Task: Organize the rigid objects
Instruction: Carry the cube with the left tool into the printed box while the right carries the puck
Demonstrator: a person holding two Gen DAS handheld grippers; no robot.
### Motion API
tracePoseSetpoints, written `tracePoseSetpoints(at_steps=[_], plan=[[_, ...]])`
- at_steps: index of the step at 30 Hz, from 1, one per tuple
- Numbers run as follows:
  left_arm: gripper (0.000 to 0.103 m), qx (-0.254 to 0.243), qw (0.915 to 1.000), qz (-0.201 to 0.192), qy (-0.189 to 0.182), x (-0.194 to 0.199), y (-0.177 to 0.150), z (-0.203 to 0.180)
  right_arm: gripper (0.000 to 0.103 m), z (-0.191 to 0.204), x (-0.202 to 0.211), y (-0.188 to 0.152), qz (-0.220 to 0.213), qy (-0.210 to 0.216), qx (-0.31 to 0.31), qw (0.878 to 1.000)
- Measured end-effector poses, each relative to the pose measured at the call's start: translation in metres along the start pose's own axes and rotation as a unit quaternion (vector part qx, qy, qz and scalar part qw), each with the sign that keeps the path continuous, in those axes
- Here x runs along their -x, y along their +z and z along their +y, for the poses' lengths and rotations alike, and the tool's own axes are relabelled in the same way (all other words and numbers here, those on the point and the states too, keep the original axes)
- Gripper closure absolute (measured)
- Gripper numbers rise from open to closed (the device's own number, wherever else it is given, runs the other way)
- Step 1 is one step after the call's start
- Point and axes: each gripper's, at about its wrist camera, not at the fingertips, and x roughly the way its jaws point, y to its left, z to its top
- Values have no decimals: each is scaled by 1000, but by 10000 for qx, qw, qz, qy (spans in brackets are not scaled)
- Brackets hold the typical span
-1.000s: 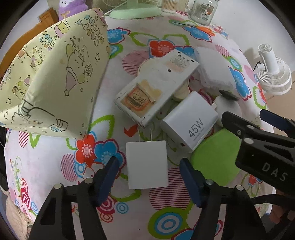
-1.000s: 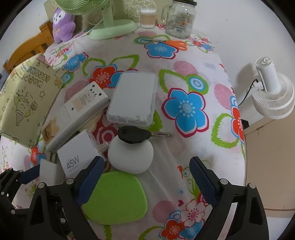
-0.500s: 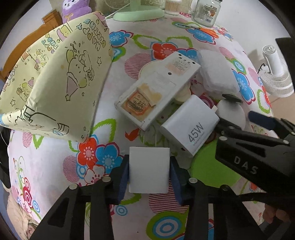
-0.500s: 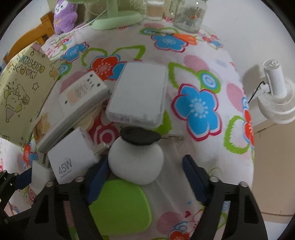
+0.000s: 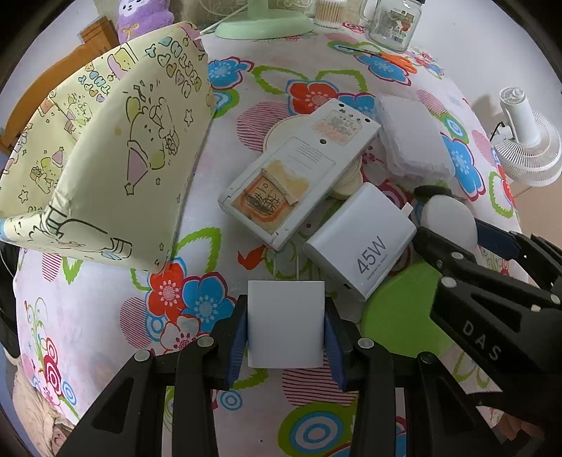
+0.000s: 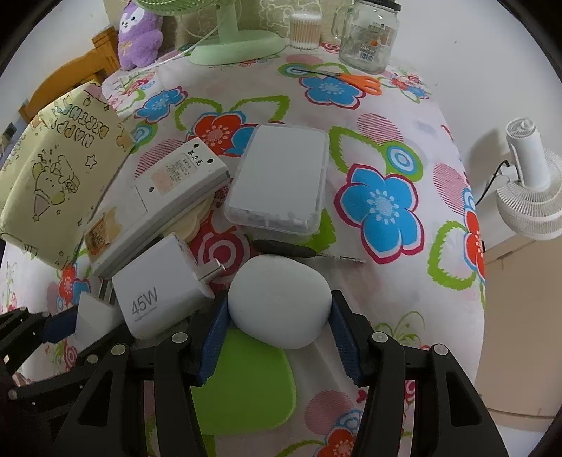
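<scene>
My left gripper (image 5: 285, 328) is shut on a small white plug charger (image 5: 285, 327), its prongs pointing away. My right gripper (image 6: 279, 318) is shut on a white oval case (image 6: 279, 304) that lies partly over a green pad (image 6: 246, 383). A white 45W charger (image 5: 361, 240) lies between the two grippers; it also shows in the right wrist view (image 6: 158, 288). Behind it lie a long white device (image 5: 298, 172) with a torn label, a clear lidded box (image 6: 281, 175) and a black car key (image 6: 298, 249).
A yellow cartoon gift bag (image 5: 105, 154) stands at the left. At the table's far edge are a green fan base (image 6: 239, 45), a glass jar (image 6: 368, 35), cotton swabs (image 6: 305, 30), orange scissors (image 6: 361, 82) and a purple plush (image 6: 140, 33). A white fan (image 6: 530, 186) stands off the table's right edge.
Both grippers have moved forward and closed: the left on the small white charger, the right on the white oval case.
</scene>
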Motion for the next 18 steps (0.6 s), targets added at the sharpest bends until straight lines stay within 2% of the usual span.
tracePoseSetpoints(at_steps=[18], plan=[[63, -137, 9993, -335, 77, 35, 0, 0, 45, 6, 37, -7, -168, 114, 113, 9997]])
